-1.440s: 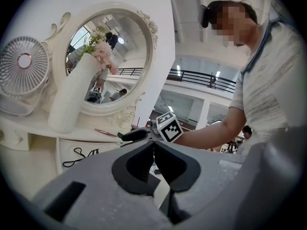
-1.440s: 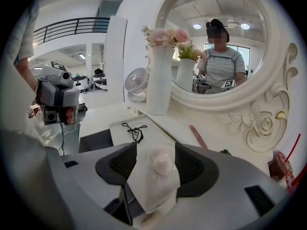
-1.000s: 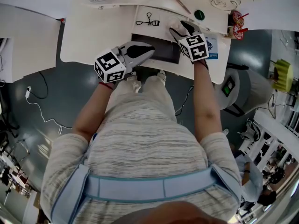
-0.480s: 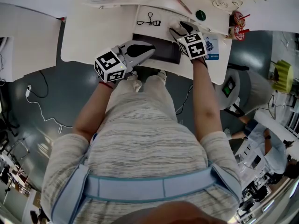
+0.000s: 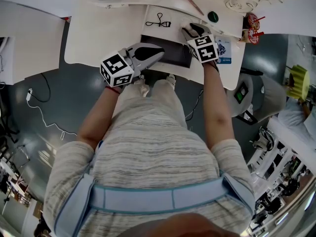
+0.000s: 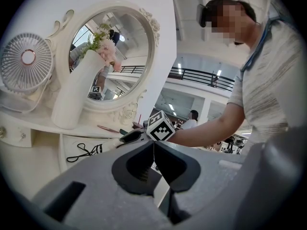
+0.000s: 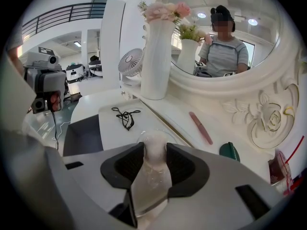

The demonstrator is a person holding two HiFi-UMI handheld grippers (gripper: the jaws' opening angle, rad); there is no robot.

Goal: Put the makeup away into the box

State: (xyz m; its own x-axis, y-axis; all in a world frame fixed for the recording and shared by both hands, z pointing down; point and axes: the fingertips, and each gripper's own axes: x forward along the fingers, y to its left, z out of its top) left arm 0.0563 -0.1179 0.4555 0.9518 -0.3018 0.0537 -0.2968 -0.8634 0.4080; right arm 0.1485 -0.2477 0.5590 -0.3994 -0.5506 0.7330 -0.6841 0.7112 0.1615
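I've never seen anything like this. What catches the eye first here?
The ornate white mirror fills the upper right of the right gripper view, with a tall white vase of pink flowers standing at its left edge. Nearer, the right gripper has just been closing its jaws on a pale translucent item.

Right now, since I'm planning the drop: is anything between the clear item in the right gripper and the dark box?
Nothing visible does. The right gripper has just been closing its jaws on the clear item, just past the far right corner of the dark box, which is open. Only the left gripper reaches over the box's left end.
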